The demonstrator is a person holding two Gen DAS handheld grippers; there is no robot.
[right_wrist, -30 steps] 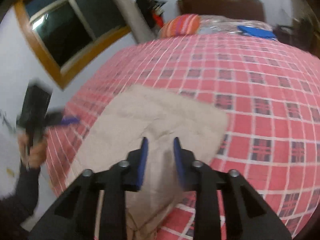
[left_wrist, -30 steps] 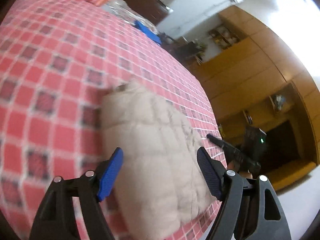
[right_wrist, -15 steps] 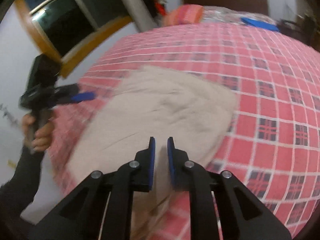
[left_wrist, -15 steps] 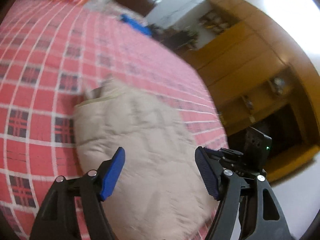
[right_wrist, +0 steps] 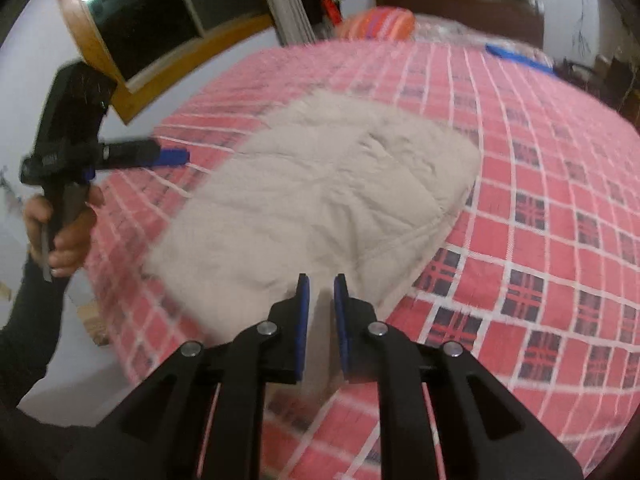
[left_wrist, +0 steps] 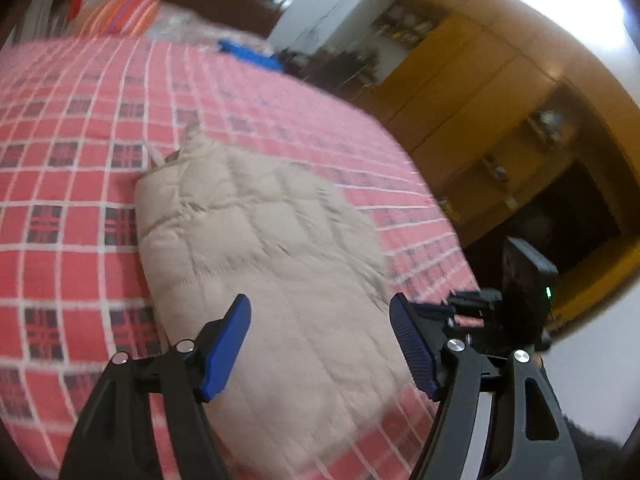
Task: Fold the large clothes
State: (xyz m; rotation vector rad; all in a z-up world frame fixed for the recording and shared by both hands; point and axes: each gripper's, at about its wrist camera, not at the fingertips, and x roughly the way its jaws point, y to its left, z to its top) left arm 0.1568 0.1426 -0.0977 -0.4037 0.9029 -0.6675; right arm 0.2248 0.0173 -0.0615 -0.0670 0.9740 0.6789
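Beige quilted jacket (left_wrist: 264, 280) lies folded on the red checked bed (left_wrist: 72, 184). Left gripper (left_wrist: 320, 344) gapes wide, empty; right gripper (right_wrist: 320, 312) is nearly closed, holding nothing.

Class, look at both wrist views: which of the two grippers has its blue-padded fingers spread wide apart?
The left gripper: its pads stand wide apart over the beige quilted jacket. The right gripper shows only a narrow gap.

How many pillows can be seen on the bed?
1: a striped orange pillow at the far end of the bed, beyond the folded beige jacket. More may be hidden.
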